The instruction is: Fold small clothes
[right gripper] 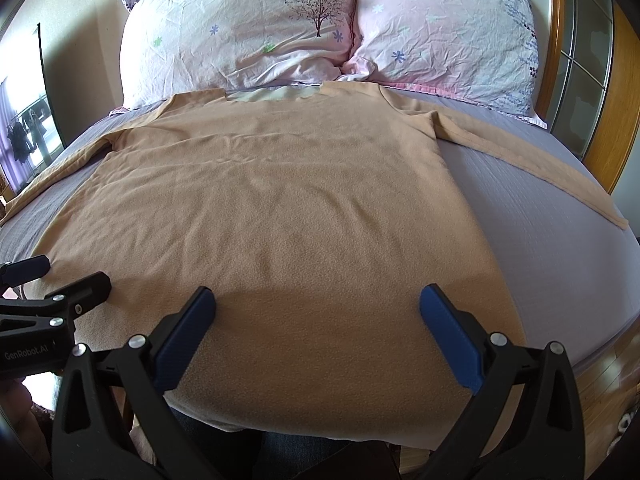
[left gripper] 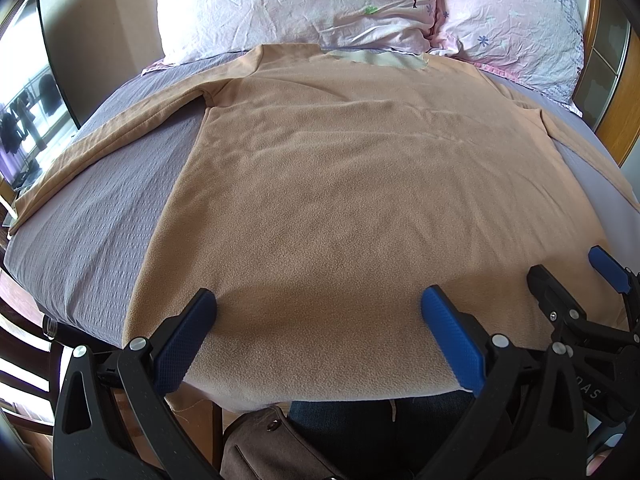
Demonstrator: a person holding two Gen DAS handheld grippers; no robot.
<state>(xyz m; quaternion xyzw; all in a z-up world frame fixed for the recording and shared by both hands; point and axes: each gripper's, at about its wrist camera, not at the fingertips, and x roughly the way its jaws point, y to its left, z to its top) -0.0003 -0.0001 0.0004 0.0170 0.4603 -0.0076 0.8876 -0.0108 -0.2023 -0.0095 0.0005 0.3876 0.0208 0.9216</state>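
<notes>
So tan shirt (left gripper: 340, 184) lies flat on the bed (left gripper: 100, 208), hem near, sleeves spread left and right. Left gripper (left gripper: 318, 312) and right gripper (right gripper: 318, 312) both wide apart, holding nothing, over the hem. Pinch the hem corners evenly, fold toward far collar

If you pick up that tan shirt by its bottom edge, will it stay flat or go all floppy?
Probably floppy: the shirt lies limp on the bed, its hem drooping over the edge. It looks fuzzy like fleece, so the open left gripper and right gripper should hold it without much slipping. The long sleeves would likely dangle and drag behind.
</notes>
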